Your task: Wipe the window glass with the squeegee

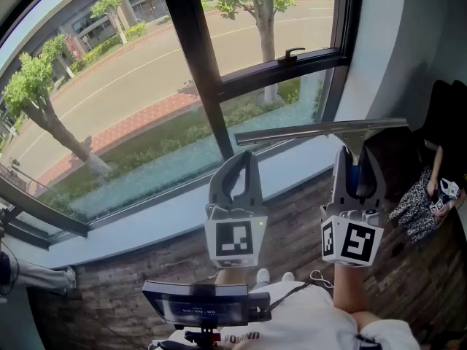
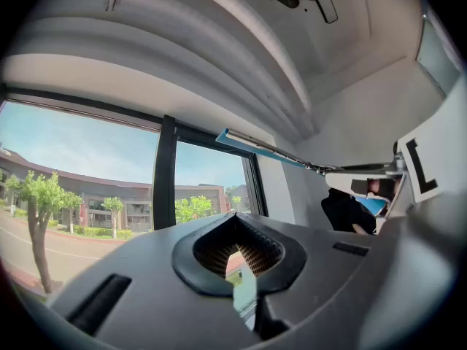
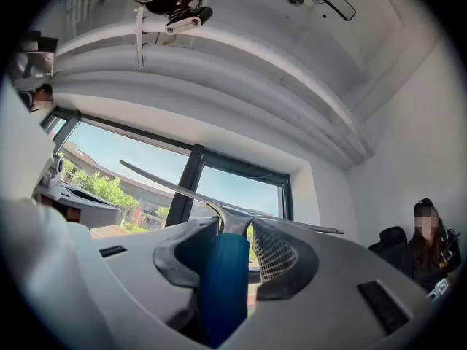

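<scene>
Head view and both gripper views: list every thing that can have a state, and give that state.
Left gripper: shut, nothing between its jaws.
Right gripper: shut on the squeegee's blue grip.
Squeegee: held upright, blade roughly level in front of the lower pane; contact with the glass unclear.
Window: looks shut, latch handle lying flat.

Grippers: two – left gripper (image 1: 243, 157), right gripper (image 1: 357, 159). Marker cubes: two – left cube (image 1: 235, 239), right cube (image 1: 350, 240). Squeegee (image 1: 321, 131): one. Window handle (image 1: 294, 52): one. Glass panes (image 1: 109, 100) in head view: three. Seated person (image 1: 427, 195): one. Screen device (image 1: 204, 303): one. Trees (image 1: 33, 97) outside: at least four.
</scene>
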`<state>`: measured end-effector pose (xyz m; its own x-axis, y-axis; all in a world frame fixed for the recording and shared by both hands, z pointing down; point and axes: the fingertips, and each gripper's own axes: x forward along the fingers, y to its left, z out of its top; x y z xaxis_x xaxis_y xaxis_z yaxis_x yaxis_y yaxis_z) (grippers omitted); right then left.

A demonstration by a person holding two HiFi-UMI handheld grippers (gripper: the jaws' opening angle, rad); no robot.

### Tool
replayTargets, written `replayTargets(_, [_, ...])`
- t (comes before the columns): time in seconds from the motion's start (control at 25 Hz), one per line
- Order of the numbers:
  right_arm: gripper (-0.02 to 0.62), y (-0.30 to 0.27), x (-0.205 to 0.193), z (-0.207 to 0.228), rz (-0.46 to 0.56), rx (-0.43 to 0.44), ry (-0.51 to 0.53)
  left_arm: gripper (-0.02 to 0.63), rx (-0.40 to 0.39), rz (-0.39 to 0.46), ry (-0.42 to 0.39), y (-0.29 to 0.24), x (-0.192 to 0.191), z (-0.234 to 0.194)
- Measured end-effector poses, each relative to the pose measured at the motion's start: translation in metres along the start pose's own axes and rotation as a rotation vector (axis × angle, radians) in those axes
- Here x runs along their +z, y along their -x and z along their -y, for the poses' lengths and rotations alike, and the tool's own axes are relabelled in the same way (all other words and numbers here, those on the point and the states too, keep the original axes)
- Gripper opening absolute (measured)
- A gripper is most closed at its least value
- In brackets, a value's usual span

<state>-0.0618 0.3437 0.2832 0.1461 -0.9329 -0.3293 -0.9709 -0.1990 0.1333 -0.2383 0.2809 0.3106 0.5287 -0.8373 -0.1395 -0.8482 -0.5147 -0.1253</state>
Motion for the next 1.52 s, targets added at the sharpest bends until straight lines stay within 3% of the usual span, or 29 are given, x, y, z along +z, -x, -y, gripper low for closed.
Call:
replayTargets(0.64, [0.150,-0.010,-0.010,0.000,-0.009,-0.029,-0.009,0.003,-0.024,0.003,0.009,-0.014,-0.008,-0.008])
replayTargets(0.92, [0.150,-0.002,-0.017,0.008,-0.030,-0.074,0.008,0.003,-0.058,-0.057,0.046,-0.021,-0.035,-0.002])
replayTargets(1.16, [0.150,-0.012,-0.033,0.041,-0.054,-0.100,0.009,0.003,-0.095,-0.079,0.050,-0.056,-0.046,0.026])
replayTargets(1.52, [0.150,-0.073,-0.055,0.098,-0.018,-0.085,0.008,0.003,-0.084,-0.039,0.024,-0.135,-0.035,0.061])
